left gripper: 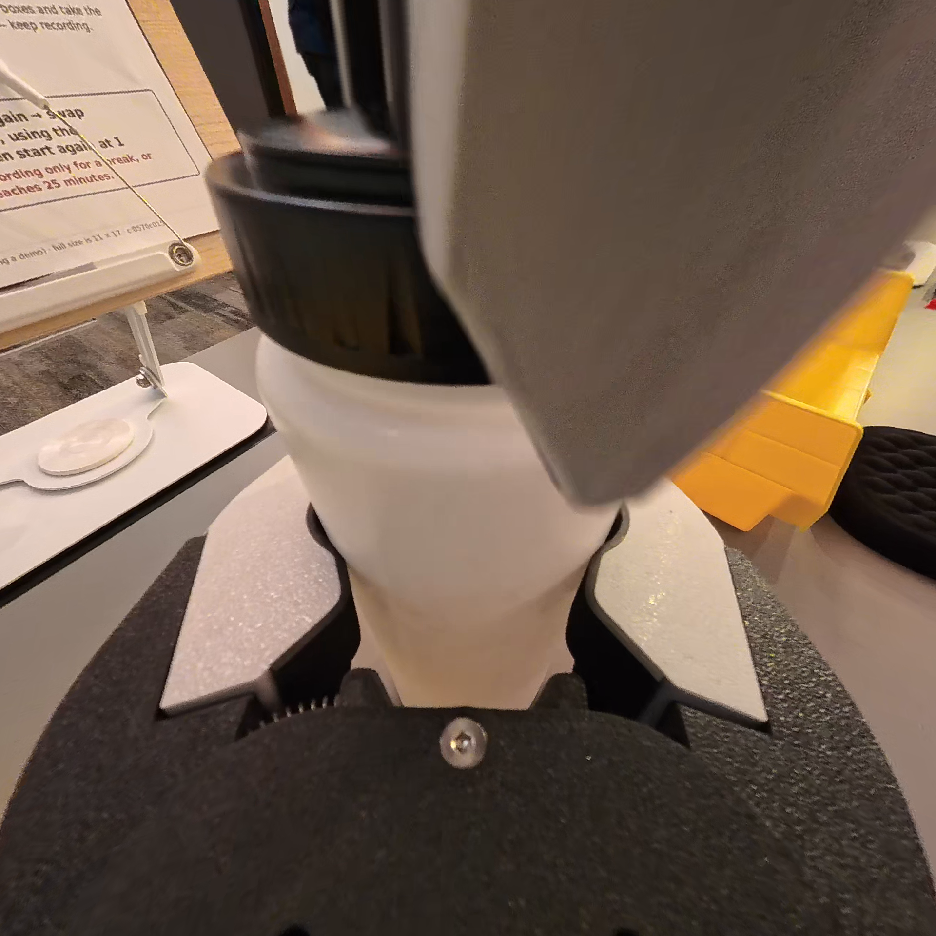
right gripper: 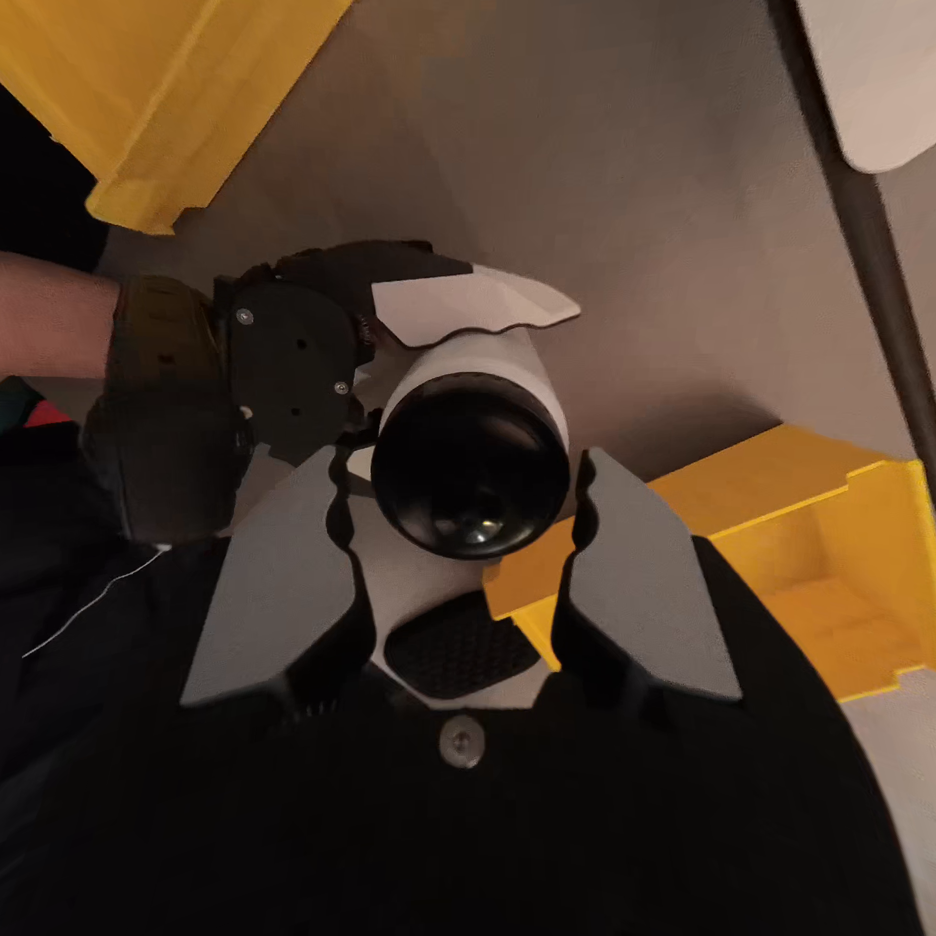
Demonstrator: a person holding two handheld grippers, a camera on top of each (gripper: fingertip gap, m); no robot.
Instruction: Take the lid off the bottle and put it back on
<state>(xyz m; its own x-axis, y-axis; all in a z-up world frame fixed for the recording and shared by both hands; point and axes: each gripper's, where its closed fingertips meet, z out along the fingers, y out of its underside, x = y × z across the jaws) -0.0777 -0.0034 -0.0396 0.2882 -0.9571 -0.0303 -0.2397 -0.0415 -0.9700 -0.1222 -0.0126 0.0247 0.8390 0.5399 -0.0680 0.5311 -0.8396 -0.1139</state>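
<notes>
Table under yellow bins; white bottle clamped upright by left hand-held gripper; right hand-held gripper, fingers apart, straddling black lid: centre, close squarely on lid, then twist

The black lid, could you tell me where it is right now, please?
The black lid sits on the white bottle, which the left claw grips; in the right wrist view it lies between the open right claw's fingers.
</notes>
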